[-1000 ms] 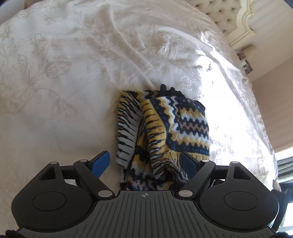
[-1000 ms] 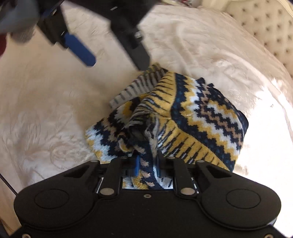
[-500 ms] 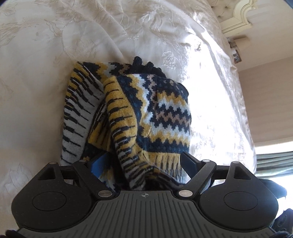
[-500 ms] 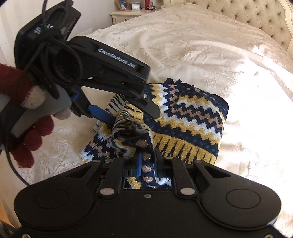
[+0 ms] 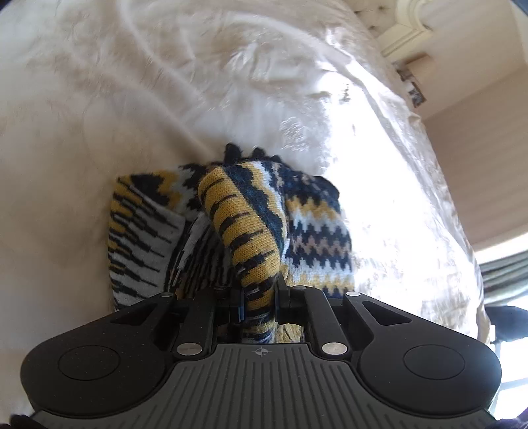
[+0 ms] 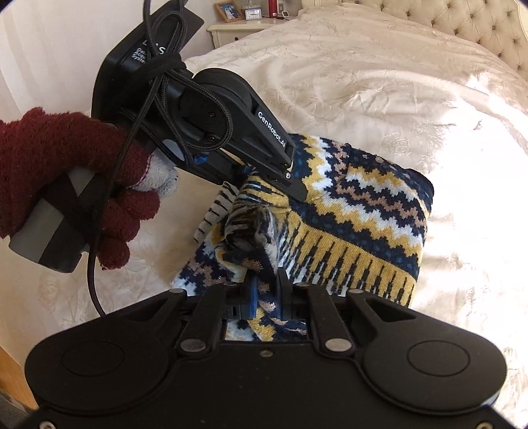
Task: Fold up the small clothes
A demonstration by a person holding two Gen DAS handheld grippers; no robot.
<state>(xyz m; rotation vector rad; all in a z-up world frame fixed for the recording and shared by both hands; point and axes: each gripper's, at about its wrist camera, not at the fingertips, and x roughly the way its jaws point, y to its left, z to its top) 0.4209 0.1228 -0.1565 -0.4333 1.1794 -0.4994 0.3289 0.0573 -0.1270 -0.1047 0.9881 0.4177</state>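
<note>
A small knitted garment (image 6: 356, 211) in navy, yellow and white zigzag lies bunched on the cream bedspread (image 6: 379, 85). In the left wrist view the same knitted garment (image 5: 313, 227) shows a rolled yellow-striped fold running into my left gripper (image 5: 259, 297), which is shut on it. My right gripper (image 6: 265, 293) is shut on another edge of the knit at the near side. The right wrist view also shows the left gripper (image 6: 264, 171) from the side, held by a hand in a dark red glove (image 6: 66, 171), clamped on the fold just beyond my right one.
The cream bedspread (image 5: 165, 99) spreads out on all sides of the garment. A tufted headboard (image 6: 462, 23) stands at the far right. A white bedside table (image 6: 237, 29) with small frames and bottles stands behind. A black cable (image 6: 94, 264) hangs from the left gripper.
My left gripper, open a second ago, has come down over the yellow-striped fold and shut on it. The right gripper has kept its hold while the garment lifted slightly.
</note>
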